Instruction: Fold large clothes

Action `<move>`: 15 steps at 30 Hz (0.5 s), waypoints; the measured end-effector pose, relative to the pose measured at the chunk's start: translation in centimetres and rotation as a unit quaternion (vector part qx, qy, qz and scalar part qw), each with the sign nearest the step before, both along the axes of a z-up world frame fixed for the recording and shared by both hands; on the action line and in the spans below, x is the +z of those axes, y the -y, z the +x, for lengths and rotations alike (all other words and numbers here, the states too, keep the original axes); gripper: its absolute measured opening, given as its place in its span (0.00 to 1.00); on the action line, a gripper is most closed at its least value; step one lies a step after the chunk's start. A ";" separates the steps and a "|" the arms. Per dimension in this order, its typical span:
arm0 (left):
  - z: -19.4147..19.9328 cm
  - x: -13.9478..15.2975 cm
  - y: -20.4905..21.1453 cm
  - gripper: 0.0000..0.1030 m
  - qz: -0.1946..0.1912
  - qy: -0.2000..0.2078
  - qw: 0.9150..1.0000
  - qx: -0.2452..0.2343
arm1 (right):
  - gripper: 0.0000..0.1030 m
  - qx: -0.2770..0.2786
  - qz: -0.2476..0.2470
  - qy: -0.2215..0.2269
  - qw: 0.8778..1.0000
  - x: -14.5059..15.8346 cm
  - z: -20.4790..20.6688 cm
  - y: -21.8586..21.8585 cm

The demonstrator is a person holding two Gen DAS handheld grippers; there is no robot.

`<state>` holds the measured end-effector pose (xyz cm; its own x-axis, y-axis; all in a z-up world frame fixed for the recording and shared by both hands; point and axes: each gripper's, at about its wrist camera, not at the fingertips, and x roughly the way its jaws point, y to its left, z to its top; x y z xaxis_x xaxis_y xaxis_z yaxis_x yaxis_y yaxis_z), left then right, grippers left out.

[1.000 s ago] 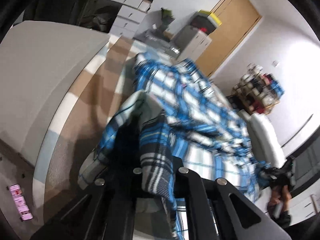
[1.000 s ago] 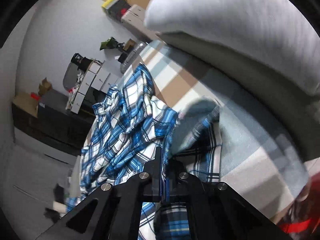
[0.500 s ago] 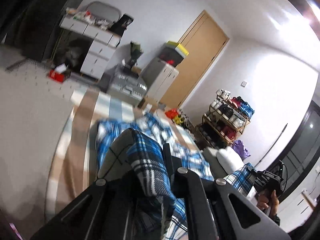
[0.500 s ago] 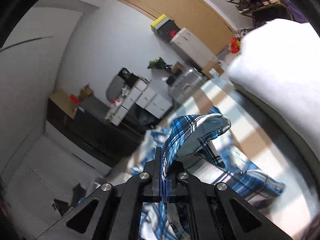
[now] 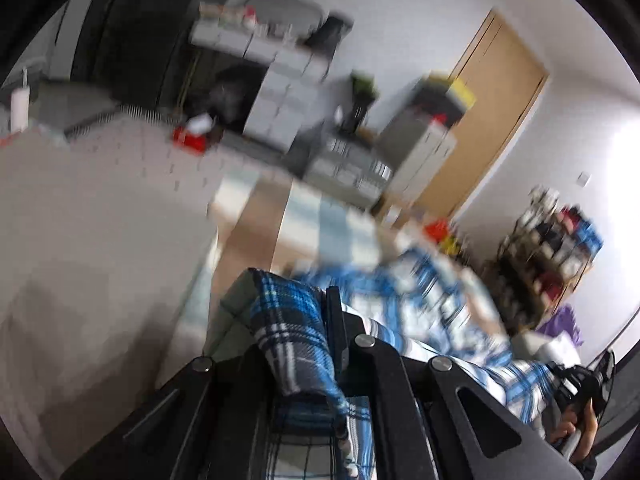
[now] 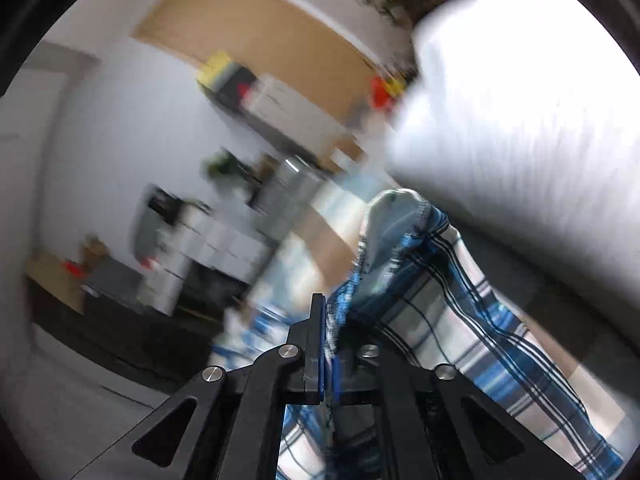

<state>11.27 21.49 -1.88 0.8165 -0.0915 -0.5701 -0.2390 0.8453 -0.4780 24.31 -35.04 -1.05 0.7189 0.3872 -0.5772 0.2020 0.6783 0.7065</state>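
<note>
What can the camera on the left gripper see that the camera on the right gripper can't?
Only the left wrist view shows the other hand holding its gripper, and the shoe rack clearly. Only the right wrist view shows the big white pillow filling its upper right. Both show the blue plaid shirt clamped in their own gripper, the wooden door and the striped bed cover.

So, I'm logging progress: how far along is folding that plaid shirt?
Early. Nothing looks folded yet. The left gripper and right gripper each pinch an edge of the blue plaid shirt, lifting it over the striped bed. Laying flat and every fold remain.
</note>
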 end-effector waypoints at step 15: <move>-8.1 -2.1 4.7 0.63 0.108 -0.106 0.985 -0.077 | 0.63 0.162 -0.177 -0.039 0.970 -0.9 -9.4 0.8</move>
